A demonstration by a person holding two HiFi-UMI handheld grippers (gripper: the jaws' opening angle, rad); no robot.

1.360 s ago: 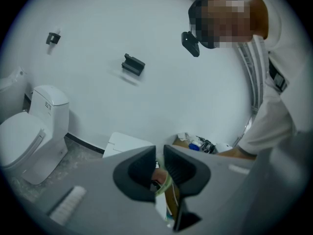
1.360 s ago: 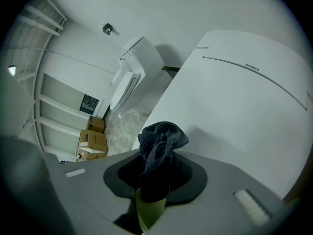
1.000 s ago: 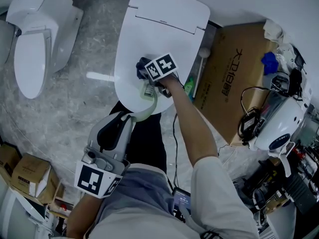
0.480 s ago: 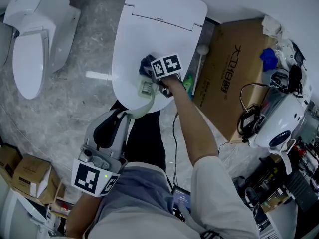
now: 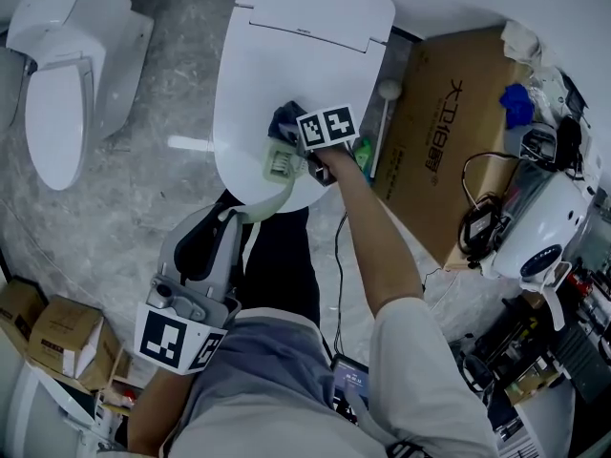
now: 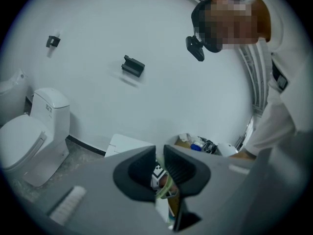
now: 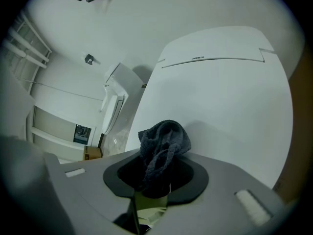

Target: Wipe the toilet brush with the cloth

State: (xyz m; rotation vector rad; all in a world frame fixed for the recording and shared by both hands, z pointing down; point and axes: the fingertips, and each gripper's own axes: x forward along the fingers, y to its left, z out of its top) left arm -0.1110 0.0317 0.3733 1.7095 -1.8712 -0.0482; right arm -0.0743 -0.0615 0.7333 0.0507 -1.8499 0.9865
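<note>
The right gripper (image 7: 155, 179) has its jaws closed on a dark blue-grey cloth (image 7: 164, 140), which bunches out past the jaw tips. In the head view it is over the closed lid of the white toilet (image 5: 315, 55) (whether the cloth touches the lid I cannot tell). The toilet brush (image 5: 381, 122) is off to the right of that, its white, ball-topped handle in the gap between the toilet and a cardboard box (image 5: 449, 132). It is clear of the cloth and is held by neither gripper. The left gripper (image 6: 159, 153) is low, near the person's body, with its jaws nearly together, only a thin slit between them and nothing gripped. A second toilet (image 5: 57, 65) stands at the far left.
</note>
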